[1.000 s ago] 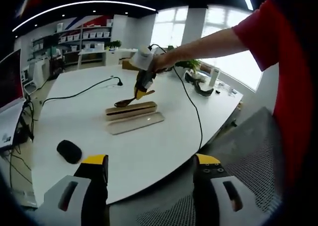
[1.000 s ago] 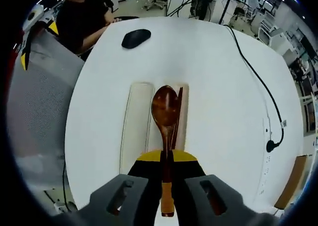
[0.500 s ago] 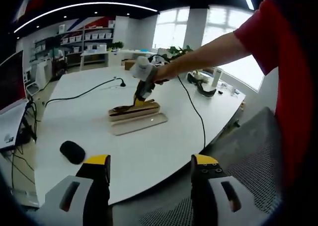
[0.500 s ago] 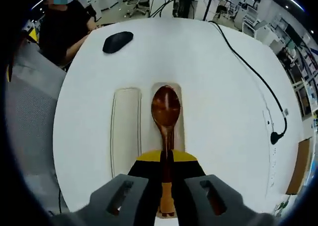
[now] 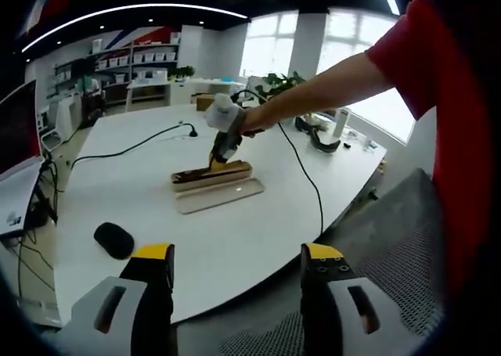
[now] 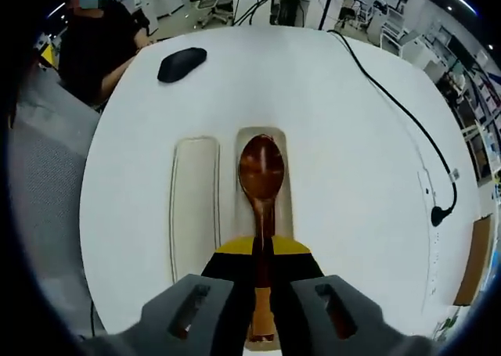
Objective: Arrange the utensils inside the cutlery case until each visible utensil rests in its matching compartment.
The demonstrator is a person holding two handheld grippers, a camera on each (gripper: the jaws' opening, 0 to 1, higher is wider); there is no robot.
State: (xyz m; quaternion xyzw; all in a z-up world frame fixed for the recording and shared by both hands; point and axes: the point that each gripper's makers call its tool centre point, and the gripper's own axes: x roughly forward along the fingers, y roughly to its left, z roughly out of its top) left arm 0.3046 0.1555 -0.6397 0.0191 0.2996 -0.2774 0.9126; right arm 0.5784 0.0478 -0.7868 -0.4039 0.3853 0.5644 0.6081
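Note:
My right gripper (image 6: 263,250) is shut on the handle of a brown wooden spoon (image 6: 261,176). The spoon's bowl hangs over the open cutlery case (image 6: 266,190), a pale wooden trough on the white table. The case's flat lid (image 6: 195,203) lies just left of it. In the left gripper view the right gripper (image 5: 221,146) is down at the case (image 5: 213,174), with the lid (image 5: 219,195) in front of it. My left gripper (image 5: 235,266) stands open near the table's front edge, far from the case, holding nothing.
A black mouse (image 5: 114,239) (image 6: 181,63) lies on the table (image 5: 235,231). A black cable (image 6: 403,113) runs across the far side. A grey mesh chair (image 5: 391,246) stands by the table's edge. A person in black (image 6: 109,39) sits beyond the table.
The right gripper has lowered the spoon closer to the case, bowl now lined up over the trough. The left gripper has stayed where it was.

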